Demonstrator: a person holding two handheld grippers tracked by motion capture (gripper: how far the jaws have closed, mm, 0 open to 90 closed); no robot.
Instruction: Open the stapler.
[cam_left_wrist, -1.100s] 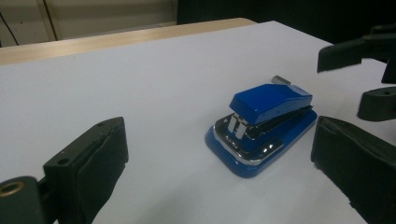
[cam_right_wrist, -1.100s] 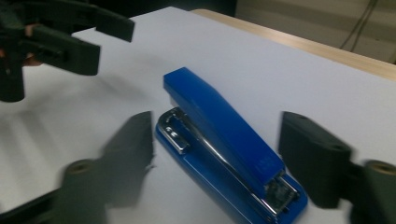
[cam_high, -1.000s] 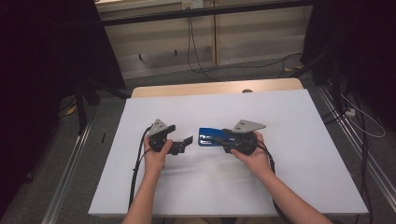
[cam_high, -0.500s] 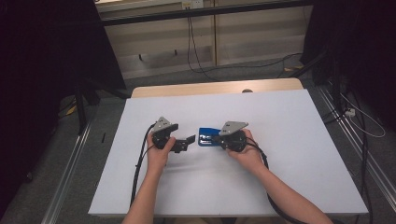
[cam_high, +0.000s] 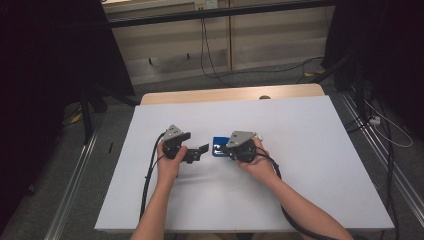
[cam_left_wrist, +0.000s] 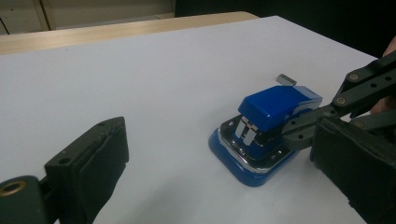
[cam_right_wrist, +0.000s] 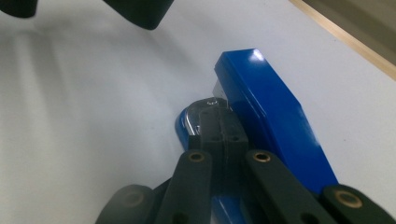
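Observation:
A blue stapler (cam_high: 218, 146) (cam_left_wrist: 275, 105) (cam_right_wrist: 271, 112) lies on the white table top (cam_high: 310, 165), between the two grippers. My right gripper (cam_high: 226, 149) (cam_right_wrist: 215, 119) is shut, its two jaws pressed together. Their tips rest on the stapler's shiny base plate, right beside the blue top arm. From the left gripper view, those jaws (cam_left_wrist: 303, 128) reach in from the right under the blue arm. My left gripper (cam_high: 198, 152) (cam_left_wrist: 217, 184) stands open a short way left of the stapler, its jaws wide apart with nothing between them.
The table's wooden far edge (cam_high: 230, 94) runs across the back. Metal rails (cam_high: 75, 175) flank the table, and cables (cam_high: 380, 135) lie on the floor to the right. A small grey piece (cam_left_wrist: 286, 79) sticks out behind the stapler.
My right gripper has slid left over the stapler and now covers most of it. The left gripper has stayed where it was.

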